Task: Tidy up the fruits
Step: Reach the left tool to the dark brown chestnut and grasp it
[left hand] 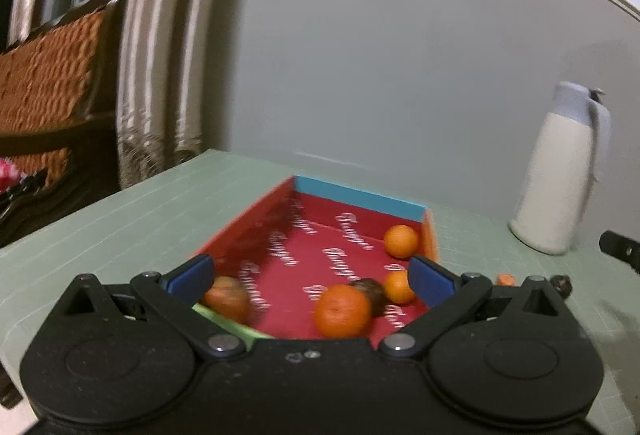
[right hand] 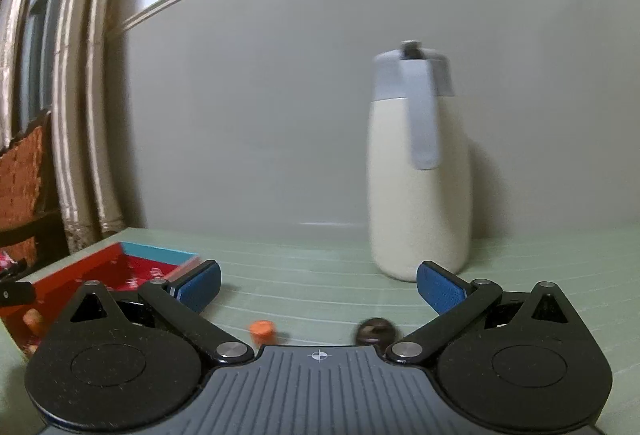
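Left claw (left hand: 312,281): open, empty, above red tray (left hand: 236,227).
Right claw (right hand: 319,285): open, empty.
Risk: dark fruit (right hand: 374,329) may roll off worktop (right hand: 304,275) if nudged.

A tall cream-white thermos jug with a pale grey lid and handle (right hand: 418,171) stands upright on the pale green gridded counter (right hand: 304,267), close to the plain grey wall (right hand: 260,95). Striped beige curtains (left hand: 160,47) hang left, beside a brown woven chair back (left hand: 48,75).

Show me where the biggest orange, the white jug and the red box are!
biggest orange (left hand: 341,311), left wrist view, middle of its front skin.
white jug (right hand: 416,195), right wrist view, middle of its cream body.
red box (left hand: 320,255), left wrist view, bare patch of its red floor.
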A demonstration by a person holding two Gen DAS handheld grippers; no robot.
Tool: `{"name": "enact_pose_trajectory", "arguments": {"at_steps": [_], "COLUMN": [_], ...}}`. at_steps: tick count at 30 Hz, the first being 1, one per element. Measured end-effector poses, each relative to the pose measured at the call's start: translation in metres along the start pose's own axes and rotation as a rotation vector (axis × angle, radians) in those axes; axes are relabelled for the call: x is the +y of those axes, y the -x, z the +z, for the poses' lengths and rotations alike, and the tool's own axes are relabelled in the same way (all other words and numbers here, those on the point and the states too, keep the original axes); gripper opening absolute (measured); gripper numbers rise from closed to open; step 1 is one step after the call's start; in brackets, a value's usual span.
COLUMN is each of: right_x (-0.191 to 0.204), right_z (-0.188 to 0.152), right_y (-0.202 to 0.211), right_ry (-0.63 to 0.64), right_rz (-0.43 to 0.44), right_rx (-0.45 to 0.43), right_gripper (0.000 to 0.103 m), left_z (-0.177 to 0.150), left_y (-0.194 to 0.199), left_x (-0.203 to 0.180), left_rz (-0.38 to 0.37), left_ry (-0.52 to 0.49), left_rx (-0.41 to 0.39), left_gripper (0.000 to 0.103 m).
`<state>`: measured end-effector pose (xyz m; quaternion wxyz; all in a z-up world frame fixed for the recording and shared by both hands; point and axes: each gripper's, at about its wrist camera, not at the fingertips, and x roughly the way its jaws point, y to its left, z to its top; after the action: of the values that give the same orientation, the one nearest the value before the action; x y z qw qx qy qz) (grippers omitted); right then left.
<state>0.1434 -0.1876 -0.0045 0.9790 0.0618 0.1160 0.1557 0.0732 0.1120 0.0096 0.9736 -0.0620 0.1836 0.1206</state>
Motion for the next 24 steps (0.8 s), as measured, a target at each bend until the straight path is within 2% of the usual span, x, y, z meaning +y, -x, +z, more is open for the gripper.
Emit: {"name": "enact_pose_trajectory", "arguments": {"at_steps": [9,12,17,24], "right_x": [-0.053,-0.07,-0.105,-0.14], "right_z": [0.003,0.002,0.0,-0.004], "right_y": [0.022,0.028,0.037,0.037], "right_ry": [-0.048,-0.052,-0.119,-0.131], "right_rz": [-0.107,-0.167,-0.257,-0.354], "right_rx": [0.001,0.011,0.055,0.137], "right_gripper": [0.103,0.103,0.103,0.103], "left_z": [-0.003,-0.005,-0.007,-0.024], "left_y": [-0.007,-0.015,-0.028,-0.058], "left_x": [-0.061,-0.089,-0.136,-0.198], "left_rz": [-0.041,-0.089,-0.218,-0.285], "left_ry": [-0.036,-0.061,-0.109,-0.233], "left_rx": [-0.03,-0.019,0.007,0.09], "left_gripper": [0.097,0.097,0.097,0.095]}}
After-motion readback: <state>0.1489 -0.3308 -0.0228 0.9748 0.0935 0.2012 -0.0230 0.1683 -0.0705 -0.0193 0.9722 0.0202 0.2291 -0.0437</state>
